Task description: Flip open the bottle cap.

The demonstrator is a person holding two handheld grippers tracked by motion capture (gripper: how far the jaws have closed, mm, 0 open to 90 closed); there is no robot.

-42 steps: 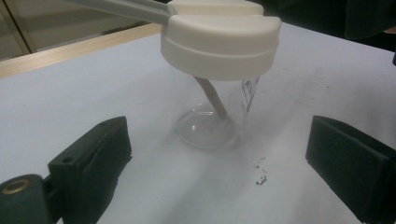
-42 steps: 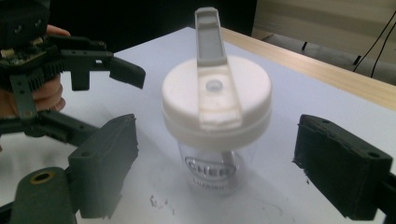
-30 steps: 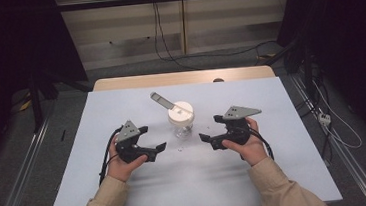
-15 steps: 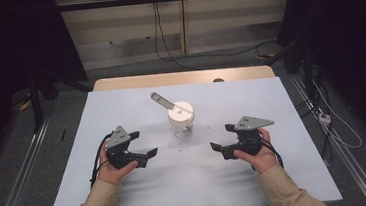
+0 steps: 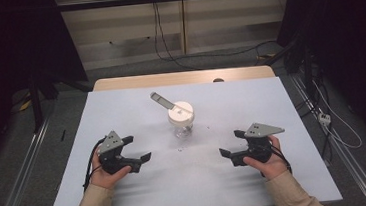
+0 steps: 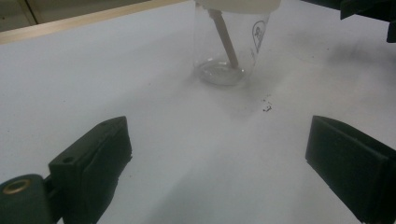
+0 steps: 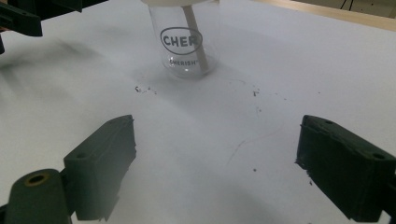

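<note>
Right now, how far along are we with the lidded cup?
Apparently done: the clear plastic cup stands upright, white lid on, stick inside. In hand: nothing; the left claw and right claw are open, apart from it. Left: nothing obvious.

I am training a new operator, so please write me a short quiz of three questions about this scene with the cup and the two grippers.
1. True or false: the left gripper is shut on the clear cup.
2. What closes the top of the cup? A) white lid B) red cork C) nothing
3. Fill in: inside the cup leans a ____ stick.

Key:
1. False; its jaws are open and empty, apart from the cup.
2. A, a white lid.
3. Wooden. The right gripper is open too.
</note>
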